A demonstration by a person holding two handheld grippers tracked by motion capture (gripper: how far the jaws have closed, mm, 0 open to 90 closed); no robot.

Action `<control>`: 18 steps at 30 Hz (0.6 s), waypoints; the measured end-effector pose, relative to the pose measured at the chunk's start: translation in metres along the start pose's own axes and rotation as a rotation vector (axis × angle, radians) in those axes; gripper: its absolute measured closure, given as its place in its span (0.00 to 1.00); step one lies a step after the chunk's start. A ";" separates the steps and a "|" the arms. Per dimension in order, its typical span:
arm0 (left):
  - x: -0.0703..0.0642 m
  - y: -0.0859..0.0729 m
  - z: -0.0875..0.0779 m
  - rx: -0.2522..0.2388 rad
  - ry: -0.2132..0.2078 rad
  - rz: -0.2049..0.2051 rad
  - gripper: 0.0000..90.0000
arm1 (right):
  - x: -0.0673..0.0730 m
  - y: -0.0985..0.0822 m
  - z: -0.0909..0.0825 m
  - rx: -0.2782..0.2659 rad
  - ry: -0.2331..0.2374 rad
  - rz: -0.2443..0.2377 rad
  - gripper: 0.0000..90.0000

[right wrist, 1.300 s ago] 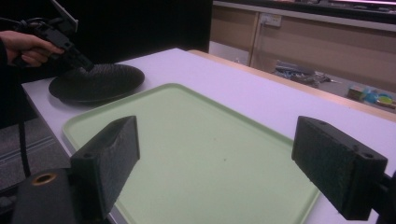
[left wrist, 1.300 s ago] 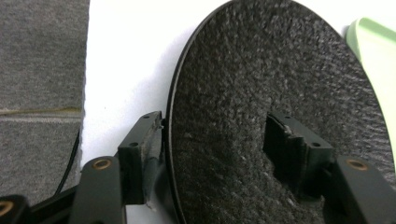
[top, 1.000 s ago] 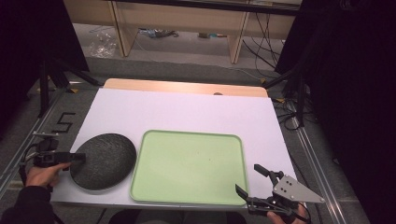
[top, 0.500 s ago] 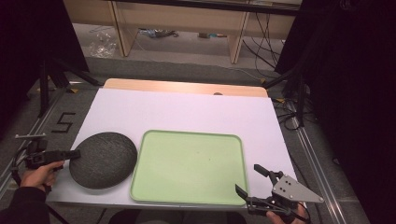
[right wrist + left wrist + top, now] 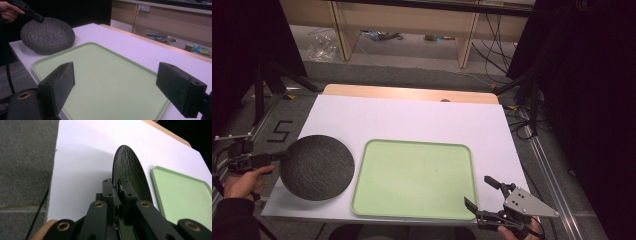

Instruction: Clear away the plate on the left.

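The left tool point(image 5: 274, 157), level at the table's point(image 5: 412, 117) left edge, has just clamped the dark plate's point(image 5: 317, 167) rim, tilting it beside the green tray point(image 5: 412, 210). The right tool point(image 5: 484, 192) rests wide open, holding nothing. The right tool's view shows the plate's speckled grey underside point(image 5: 47, 35) raised.

Light green tray point(image 5: 412, 210) lay flat on the white tabletop point(image 5: 412, 120), near its front edge, w/ nothing on it but a few tiny specks. White sheet covered most of the top; a strip of bare wood point(image 5: 407, 93) showed along the far edge, w/ a small dark spot on it. Grey carpeted floor point(image 5: 377, 70) ran behind & on both sides. A black "5" mark point(image 5: 281, 131) sat on the floor just left of the tabletop. Wooden shelving point(image 5: 412, 25) stood at the back, w/ cables & clear plastic wrap point(image 5: 319, 47) on the floor under it. Black drapes point(image 5: 592, 75) hung at right & left.
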State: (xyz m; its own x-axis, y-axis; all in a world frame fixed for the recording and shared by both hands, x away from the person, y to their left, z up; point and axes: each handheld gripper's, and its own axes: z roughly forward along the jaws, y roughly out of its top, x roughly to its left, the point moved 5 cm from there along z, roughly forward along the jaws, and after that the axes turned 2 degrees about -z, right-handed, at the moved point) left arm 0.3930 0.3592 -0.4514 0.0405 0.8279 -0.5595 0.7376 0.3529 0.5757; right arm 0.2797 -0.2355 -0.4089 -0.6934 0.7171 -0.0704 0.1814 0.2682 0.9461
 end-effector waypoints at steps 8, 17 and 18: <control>-0.029 0.010 -0.007 -0.015 0.061 0.188 0.94 | 0.000 0.000 0.001 -0.010 -0.011 -0.014 0.18; -0.072 0.013 -0.009 -0.023 0.085 0.349 0.93 | 0.002 0.000 0.002 -0.001 0.014 -0.003 0.18; -0.074 0.013 -0.009 -0.026 0.084 0.350 0.93 | 0.001 0.000 0.002 -0.001 0.012 -0.005 0.18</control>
State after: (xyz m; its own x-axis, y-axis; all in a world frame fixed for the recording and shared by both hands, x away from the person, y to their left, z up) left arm 0.3934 0.3063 -0.3972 0.2313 0.9332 -0.2749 0.6715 0.0513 0.7392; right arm 0.2802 -0.2331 -0.4101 -0.7028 0.7078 -0.0716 0.1771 0.2716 0.9460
